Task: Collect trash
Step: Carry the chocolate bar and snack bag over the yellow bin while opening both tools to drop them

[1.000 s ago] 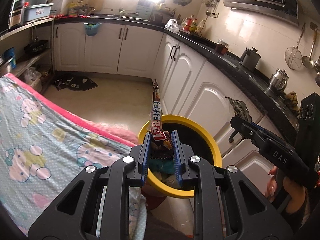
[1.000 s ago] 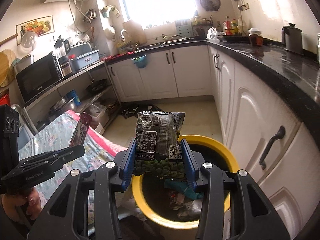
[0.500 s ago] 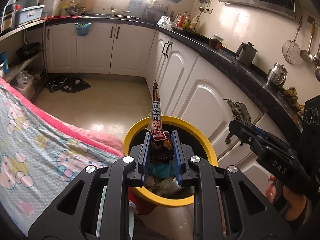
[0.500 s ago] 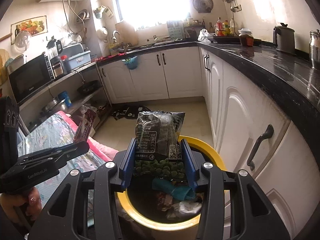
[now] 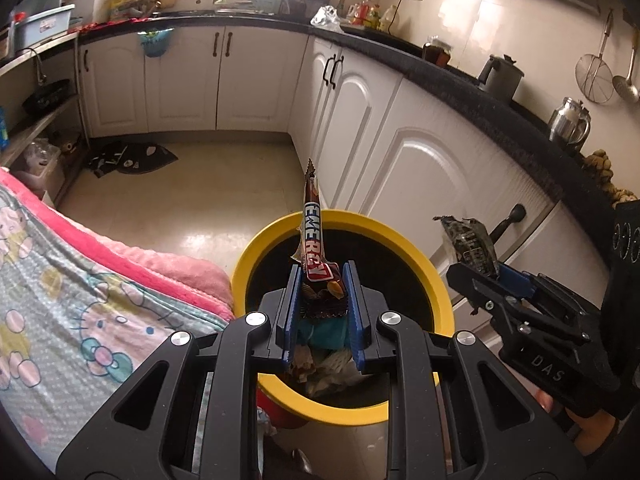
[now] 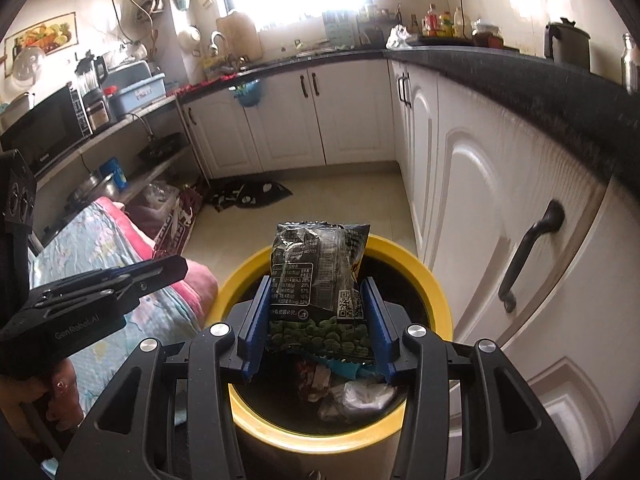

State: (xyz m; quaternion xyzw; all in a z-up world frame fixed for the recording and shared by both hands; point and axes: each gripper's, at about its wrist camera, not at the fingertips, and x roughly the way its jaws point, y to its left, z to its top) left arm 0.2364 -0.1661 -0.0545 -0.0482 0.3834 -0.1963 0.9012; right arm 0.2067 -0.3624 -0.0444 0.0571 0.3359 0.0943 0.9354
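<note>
My left gripper [image 5: 320, 300] is shut on a red and brown "ENERGY" bar wrapper [image 5: 314, 240] that stands upright above the yellow-rimmed trash bin [image 5: 436, 280]. My right gripper [image 6: 316, 316] is shut on a black snack bag with green peas printed on it [image 6: 316, 276], held over the same bin [image 6: 436, 292]. The bin holds several crumpled wrappers [image 6: 344, 392]. The right gripper with its bag also shows at the right of the left wrist view [image 5: 476, 268]. The left gripper shows at the left of the right wrist view [image 6: 168, 268].
A bed with a pink-edged cartoon blanket [image 5: 80, 300] lies left of the bin. White kitchen cabinets [image 5: 400, 152] under a black counter [image 5: 500, 100] run along the right and back. A dark mat [image 5: 132, 158] lies on the tiled floor.
Both grippers have moved further over the bin, still holding their wrappers. The bin now sits more centred under each gripper.
</note>
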